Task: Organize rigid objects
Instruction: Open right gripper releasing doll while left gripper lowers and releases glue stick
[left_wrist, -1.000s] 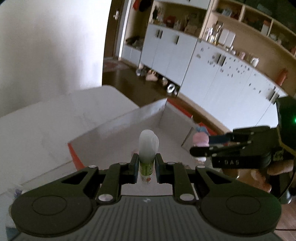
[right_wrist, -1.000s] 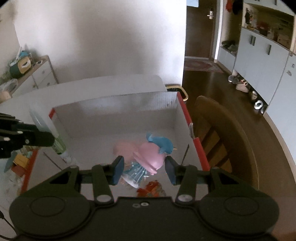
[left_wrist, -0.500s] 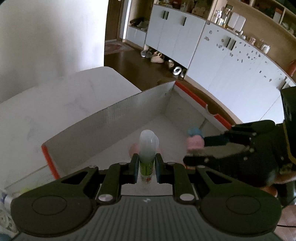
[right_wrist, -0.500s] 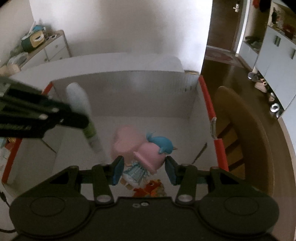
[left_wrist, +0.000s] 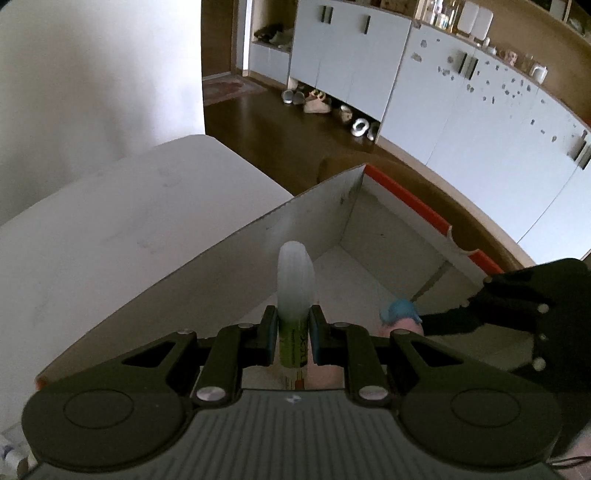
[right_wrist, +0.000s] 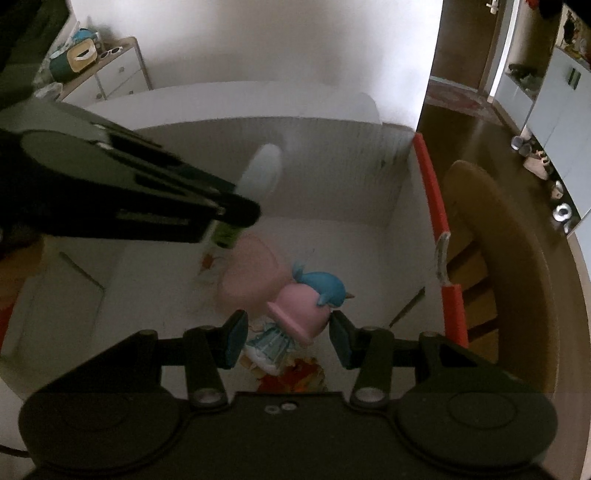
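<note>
Over the last second your left gripper (left_wrist: 293, 334) has carried the glue stick (left_wrist: 295, 291) from outside the near wall to a spot over the cardboard box (left_wrist: 314, 221), and it has sunk toward the floor of the box. Its jaws are pressed tight on the stick's green label, the pale cap pointing away from you. Your right gripper (right_wrist: 288, 338) has dropped only a little; it is half-spread and pinching the toy figure (right_wrist: 306, 306), pink-hatted with a blue creature on top, low inside the box.

So both items look close to release, and the sorting step is nearly done for this pair.

Ahead of the left gripper the far cardboard wall stands close, meeting the red-edged side wall (left_wrist: 421, 210) off to the right in a corner. The right gripper sits just to its right, near enough to clip if you swing that way. Below the right gripper, a pink heart-shaped piece (right_wrist: 251, 273) and an orange-red item (right_wrist: 291, 380) already lie on the box floor, so the clearer floor is to its left.
</note>
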